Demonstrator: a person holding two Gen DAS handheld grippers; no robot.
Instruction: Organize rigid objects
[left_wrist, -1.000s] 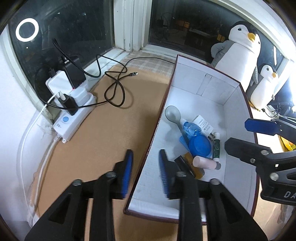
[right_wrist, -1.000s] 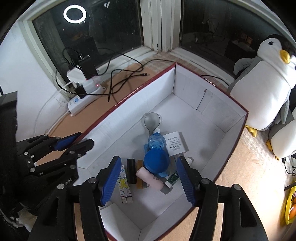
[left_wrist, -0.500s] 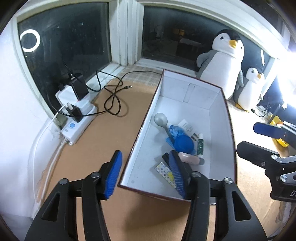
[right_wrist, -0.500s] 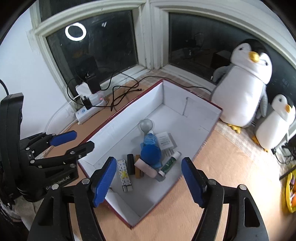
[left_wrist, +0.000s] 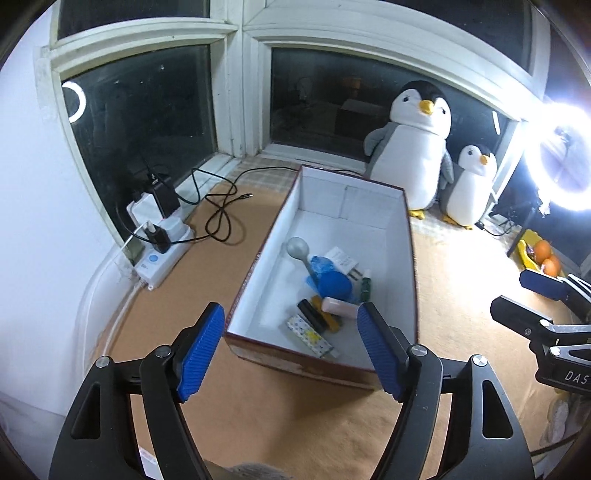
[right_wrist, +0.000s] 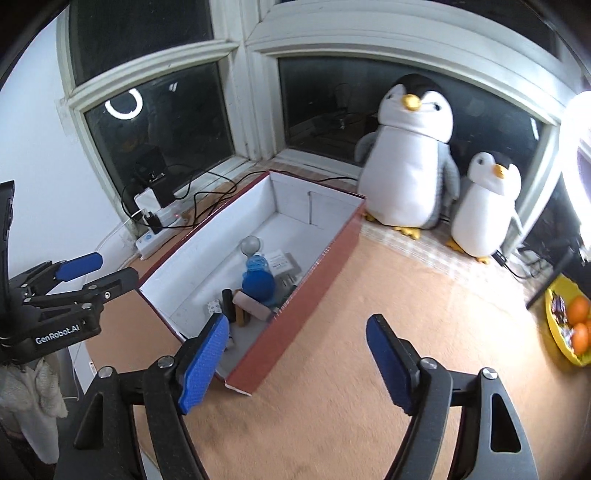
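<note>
A long box (left_wrist: 402, 236) with red outside and white inside lies on the tan surface; it also shows in the right wrist view (right_wrist: 332, 254). Inside lie a grey spoon (left_wrist: 298, 248), a blue bottle with a round blue cap (left_wrist: 332, 282), a pink tube (left_wrist: 338, 306), a black cylinder (left_wrist: 310, 315), a patterned small box (left_wrist: 310, 336) and a white card (left_wrist: 341, 258). My left gripper (left_wrist: 291, 349) is open and empty, held back from the box's near end. My right gripper (right_wrist: 299, 360) is open and empty, above the box's near right corner.
Two plush penguins (left_wrist: 417, 147) (left_wrist: 469, 184) stand behind the box. A white power strip with chargers (left_wrist: 159, 243) and black cables (left_wrist: 221, 214) lie at the left by the window. A yellow bowl of oranges (right_wrist: 570, 325) sits at the right. A bright ring light (left_wrist: 565, 155) stands at the far right.
Both grippers have pulled up and back from the box. The left jaws have opened wider. The objects in the box have not moved.
</note>
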